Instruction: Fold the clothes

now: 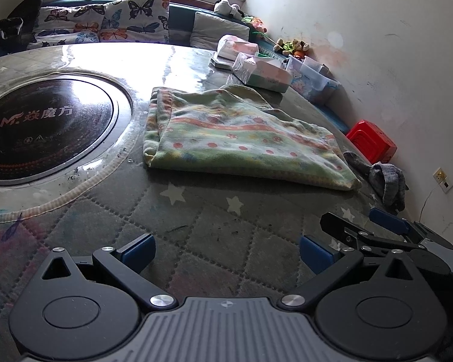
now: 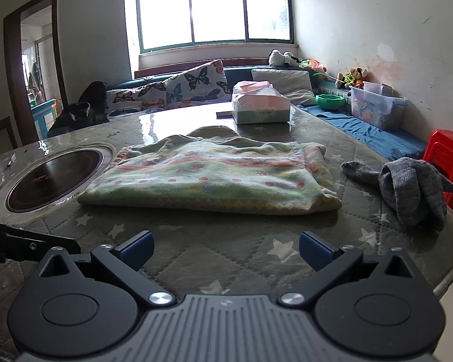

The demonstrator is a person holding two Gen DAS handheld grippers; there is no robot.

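Beside folded garment (image 2: 208, 178), grey sock (image 2: 413, 190), tissue pack (image 2: 259, 105)

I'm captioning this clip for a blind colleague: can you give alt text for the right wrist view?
A folded green patterned garment lies on a quilted, star-printed table, just ahead of the open, empty right gripper. A crumpled grey garment lies to its right, a tissue pack behind it, and a round black cooktop to the left.

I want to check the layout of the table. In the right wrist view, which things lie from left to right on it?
Cooktop → folded blanket → grey garment. Both grippers are open, short of the blanket.
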